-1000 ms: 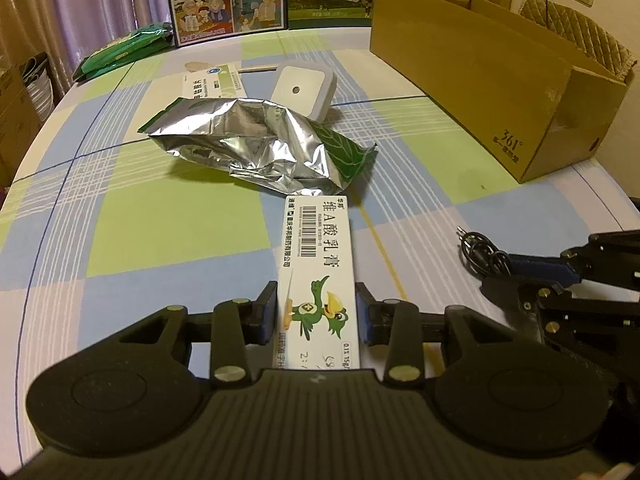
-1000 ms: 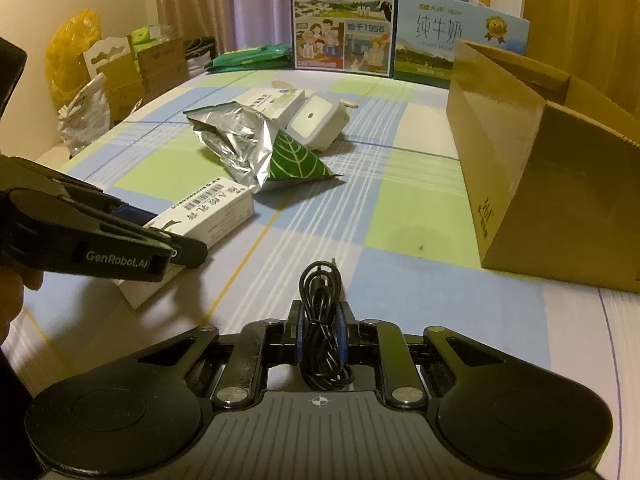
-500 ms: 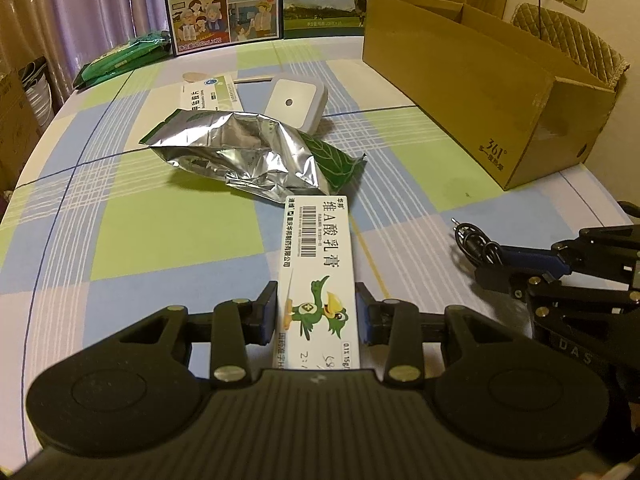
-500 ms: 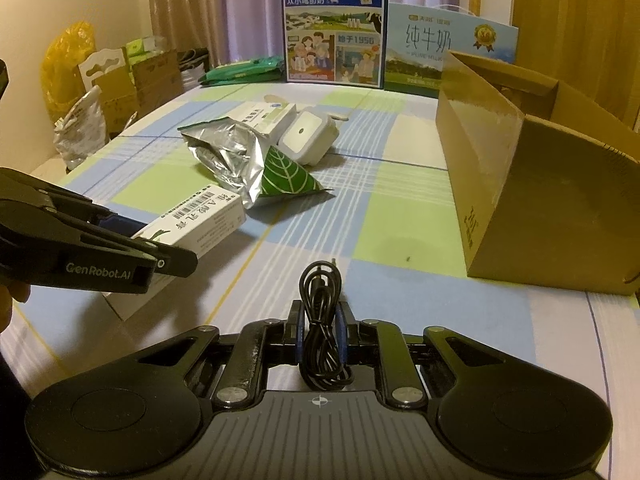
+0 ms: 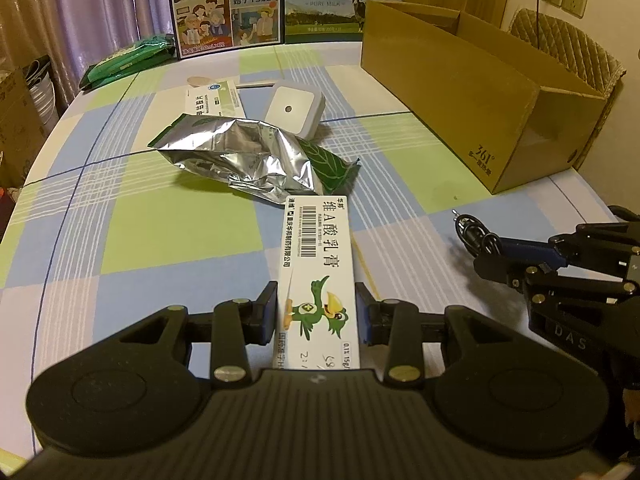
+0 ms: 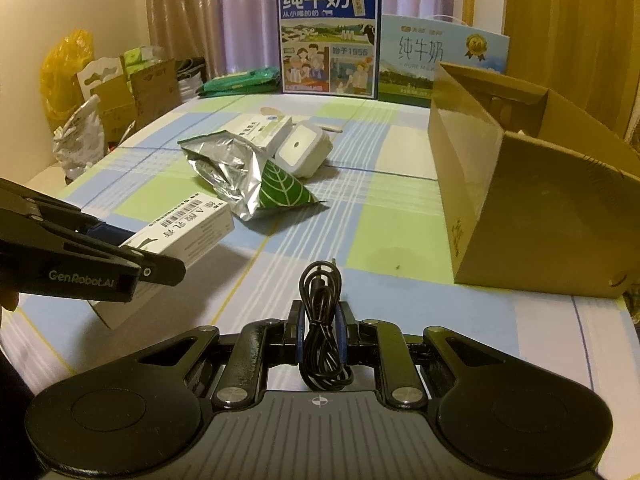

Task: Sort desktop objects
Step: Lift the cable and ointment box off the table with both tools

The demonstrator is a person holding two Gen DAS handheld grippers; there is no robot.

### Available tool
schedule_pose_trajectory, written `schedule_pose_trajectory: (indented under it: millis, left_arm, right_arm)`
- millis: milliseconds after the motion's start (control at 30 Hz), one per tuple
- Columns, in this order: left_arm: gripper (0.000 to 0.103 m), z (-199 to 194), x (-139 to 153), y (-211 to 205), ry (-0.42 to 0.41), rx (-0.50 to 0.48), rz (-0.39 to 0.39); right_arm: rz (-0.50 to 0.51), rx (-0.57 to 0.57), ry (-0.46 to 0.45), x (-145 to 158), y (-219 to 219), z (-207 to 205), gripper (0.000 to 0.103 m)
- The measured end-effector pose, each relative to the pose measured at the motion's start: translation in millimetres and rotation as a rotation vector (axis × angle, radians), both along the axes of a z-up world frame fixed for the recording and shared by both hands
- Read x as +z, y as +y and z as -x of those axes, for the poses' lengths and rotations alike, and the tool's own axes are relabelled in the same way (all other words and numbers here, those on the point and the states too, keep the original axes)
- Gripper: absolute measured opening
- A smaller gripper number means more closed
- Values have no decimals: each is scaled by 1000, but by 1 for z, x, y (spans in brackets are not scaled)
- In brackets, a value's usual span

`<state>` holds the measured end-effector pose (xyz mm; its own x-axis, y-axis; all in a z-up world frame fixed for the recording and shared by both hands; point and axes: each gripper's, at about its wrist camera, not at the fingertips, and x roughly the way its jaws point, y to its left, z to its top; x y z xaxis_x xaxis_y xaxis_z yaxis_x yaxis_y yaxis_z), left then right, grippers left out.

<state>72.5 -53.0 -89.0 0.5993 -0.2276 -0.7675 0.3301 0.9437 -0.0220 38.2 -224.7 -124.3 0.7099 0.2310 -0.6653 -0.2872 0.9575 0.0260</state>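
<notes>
While the left claw (image 5: 316, 312) pinches a slim carton (image 5: 316, 264), the right claw (image 6: 319, 326) clamps a coiled cable (image 6: 320, 320)

A table covered in a blue, green and white checked cloth (image 5: 132, 240) carries a crumpled silver foil pouch with a green leaf print (image 5: 248, 160) near its middle. Just behind the pouch lie a white rounded-square plastic device (image 5: 291, 109) and a flat white-and-green carton (image 5: 212, 101). Right of the pouch stands an open brown cardboard box (image 5: 480, 92). Two milk gift cartons (image 6: 330, 36) stand at the far edge, well behind the pouch.
</notes>
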Motion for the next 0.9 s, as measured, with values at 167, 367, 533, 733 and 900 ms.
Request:
schedule_pose_trajectory:
  millis: [167, 367, 533, 733, 900]
  left_arm:
    - [33, 3, 7, -3, -8, 0, 2]
    - [33, 6, 18, -9, -25, -8, 7]
    - [33, 8, 28, -14, -41, -18, 11]
    - [33, 10, 39, -22, -55, -30, 19]
    - [33, 12, 47, -31, -69, -50, 24]
  right_arm:
    - [-8, -14, -15, 8, -4, 3, 12]
    - [-14, -25, -39, 21, -8, 6, 12]
    - [-23, -42, -60, 32, -14, 9, 12]
    - [-29, -59, -90, 48, -22, 11, 12]
    - [-28, -79, -115, 60, -29, 12, 12]
